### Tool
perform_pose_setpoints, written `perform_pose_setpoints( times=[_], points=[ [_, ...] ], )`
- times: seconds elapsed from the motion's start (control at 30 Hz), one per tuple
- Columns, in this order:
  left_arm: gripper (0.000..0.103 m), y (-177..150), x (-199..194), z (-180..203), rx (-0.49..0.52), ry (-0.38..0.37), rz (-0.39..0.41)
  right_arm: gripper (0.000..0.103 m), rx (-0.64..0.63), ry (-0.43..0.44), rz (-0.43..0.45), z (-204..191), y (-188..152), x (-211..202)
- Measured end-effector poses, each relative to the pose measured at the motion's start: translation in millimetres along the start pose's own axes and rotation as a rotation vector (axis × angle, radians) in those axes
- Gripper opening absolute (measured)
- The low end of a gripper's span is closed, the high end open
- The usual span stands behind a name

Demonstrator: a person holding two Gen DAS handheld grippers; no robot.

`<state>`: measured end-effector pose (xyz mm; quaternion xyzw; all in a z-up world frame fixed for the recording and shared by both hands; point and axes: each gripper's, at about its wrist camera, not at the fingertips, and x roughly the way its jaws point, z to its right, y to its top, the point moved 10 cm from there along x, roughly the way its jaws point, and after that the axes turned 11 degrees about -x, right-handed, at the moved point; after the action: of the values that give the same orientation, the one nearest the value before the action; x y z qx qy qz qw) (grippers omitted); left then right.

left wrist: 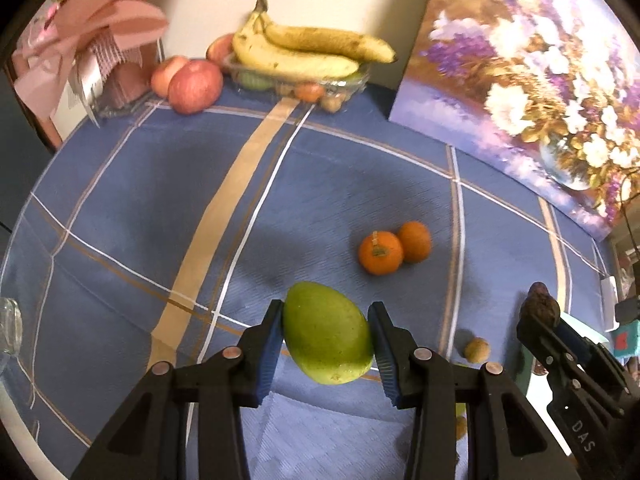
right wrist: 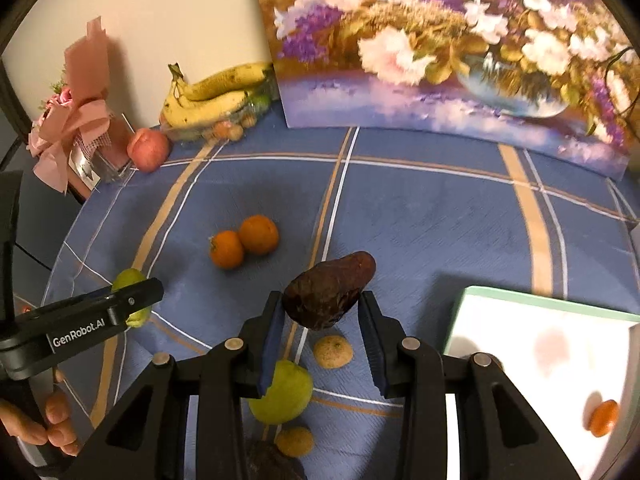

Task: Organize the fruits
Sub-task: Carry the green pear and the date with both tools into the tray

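Note:
My left gripper is shut on a green mango and holds it above the blue checked tablecloth. In the right wrist view my right gripper is shut on a dark brown avocado, also lifted off the cloth. That avocado and the right gripper show at the right edge of the left wrist view. The left gripper with the mango appears at the left of the right wrist view. Two oranges lie together on the cloth beyond both grippers.
A clear bowl with bananas stands at the back beside red apples and a pink bouquet. A flower painting leans at the rear. A white tray with an orange sits right. A green fruit and small tan fruits lie below the right gripper.

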<state>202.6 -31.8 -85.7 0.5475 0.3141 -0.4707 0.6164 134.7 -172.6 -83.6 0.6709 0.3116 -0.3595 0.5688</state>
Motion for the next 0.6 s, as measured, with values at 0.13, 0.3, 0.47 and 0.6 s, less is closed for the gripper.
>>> perform_pose_setpoints(
  times=[0.13, 0.3, 0.47, 0.6],
  points=[
    [0.045, -4, -11, 12, 0.019, -0.009, 0.019, 0.039, 0.012, -0.009, 0.006, 5, 1, -17],
    [0.045, -14, -20, 25, 0.038, -0.023, 0.027, 0.039, 0.035, -0.022, 0.006, 13, -6, -33],
    [0.045, -23, -33, 38, 0.069, -0.025, 0.051, 0.039, 0.061, -0.036, 0.016, 24, -15, -52],
    [0.045, -28, -43, 45, 0.085, -0.031, 0.069, 0.039, 0.079, -0.042, 0.023, 30, -27, -65]
  ],
)
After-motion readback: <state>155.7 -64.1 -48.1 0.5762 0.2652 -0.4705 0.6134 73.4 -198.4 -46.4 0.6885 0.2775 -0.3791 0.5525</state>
